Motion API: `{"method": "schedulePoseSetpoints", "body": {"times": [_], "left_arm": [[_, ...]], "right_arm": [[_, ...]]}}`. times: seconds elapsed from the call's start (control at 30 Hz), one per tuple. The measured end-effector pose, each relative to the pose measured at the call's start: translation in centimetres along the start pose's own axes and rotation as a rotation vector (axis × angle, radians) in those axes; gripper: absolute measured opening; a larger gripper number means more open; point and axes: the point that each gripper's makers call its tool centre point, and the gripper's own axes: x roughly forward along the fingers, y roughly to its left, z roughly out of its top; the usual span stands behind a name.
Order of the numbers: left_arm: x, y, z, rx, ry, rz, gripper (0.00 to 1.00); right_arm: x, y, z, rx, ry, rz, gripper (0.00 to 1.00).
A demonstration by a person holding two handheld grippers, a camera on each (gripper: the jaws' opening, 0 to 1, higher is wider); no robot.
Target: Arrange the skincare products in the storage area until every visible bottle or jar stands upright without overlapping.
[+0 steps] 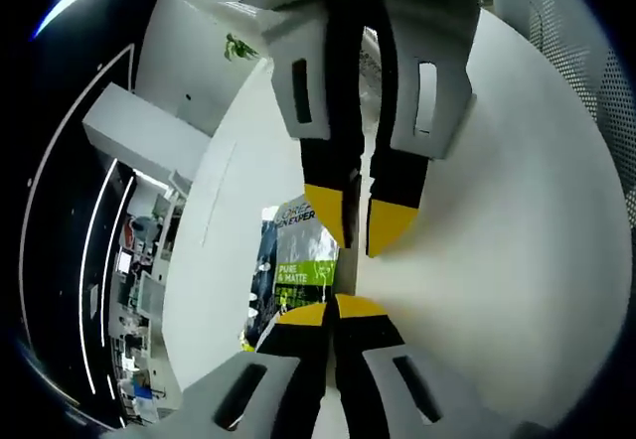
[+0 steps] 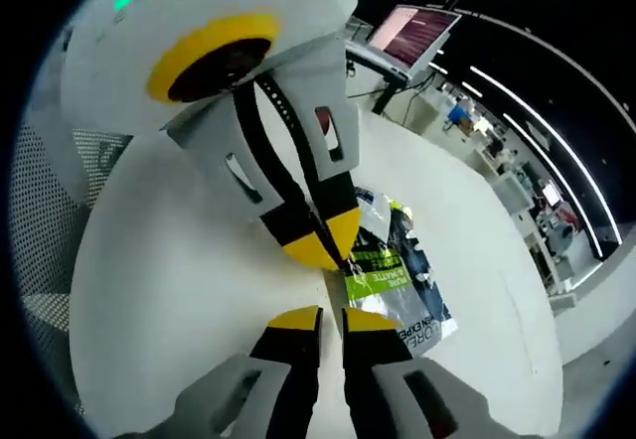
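Pack [image 1: 298,260] flat on white round table [image 1: 517,240], mid-surface, table edges well off, bare room all round. Left gripper [image 1: 333,308] and right gripper [image 2: 333,316] face each other over pack, tips nearly pressed together; grip unclear. Monitor [image 2: 412,32] beyond table.

A: What's the setting?
B: A round white table [image 1: 517,220], bare and matte, with a perforated white panel [image 2: 45,191] beside it in the right gripper view.
A: And beyond?
B: A dark hall with long white ceiling light strips [image 2: 542,96], a glowing monitor [image 2: 412,34] on a stand, cluttered workbenches [image 1: 139,290], and a small green plant [image 1: 237,48] by a white wall.
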Motion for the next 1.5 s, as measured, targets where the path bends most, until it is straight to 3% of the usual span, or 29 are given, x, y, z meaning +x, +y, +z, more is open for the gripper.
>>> {"method": "schedulePoseSetpoints", "body": {"times": [0.2,0.3,0.6,0.7,0.77,0.93,1.0,1.07,1.4,1.5], "left_arm": [[-0.2,0.2,0.1,-0.012,-0.007,-0.001,0.01],[-0.4,0.0,0.6,-0.008,-0.019,-0.007,0.01],[-0.6,0.1,1.0,0.053,-0.033,0.0,0.02],[-0.3,-0.1,1.4,0.055,-0.039,-0.004,0.1],[-0.1,-0.1,0.9,0.1,-0.023,0.009,0.14],[0.2,0.8,-0.1,0.114,0.009,0.045,0.09],[0.4,0.4,-0.6,0.114,0.028,0.032,0.13],[0.4,0.2,-0.5,0.143,0.027,0.032,0.05],[-0.1,0.7,-0.6,0.049,0.034,0.038,0.01],[0.0,0.5,-0.6,0.057,0.033,0.028,0.01]], "right_arm": [[0.2,-0.7,0.1,-0.051,-0.006,-0.033,0.07],[1.1,-0.9,-0.5,-0.101,0.016,-0.041,0.0],[0.6,-1.3,-0.2,-0.115,0.021,-0.05,0.0],[0.6,-1.1,0.4,-0.116,0.002,-0.044,0.0],[0.5,-0.9,0.8,-0.12,-0.009,-0.04,0.0],[0.1,-0.5,2.2,-0.115,-0.058,-0.024,0.0],[-0.5,-0.7,3.1,-0.094,-0.084,-0.023,0.0],[-0.6,-1.0,3.5,-0.088,-0.095,-0.033,0.0],[0.3,-0.4,1.4,-0.131,-0.047,-0.026,0.0],[0.4,-1.0,1.6,-0.163,-0.052,-0.055,0.13]]}}
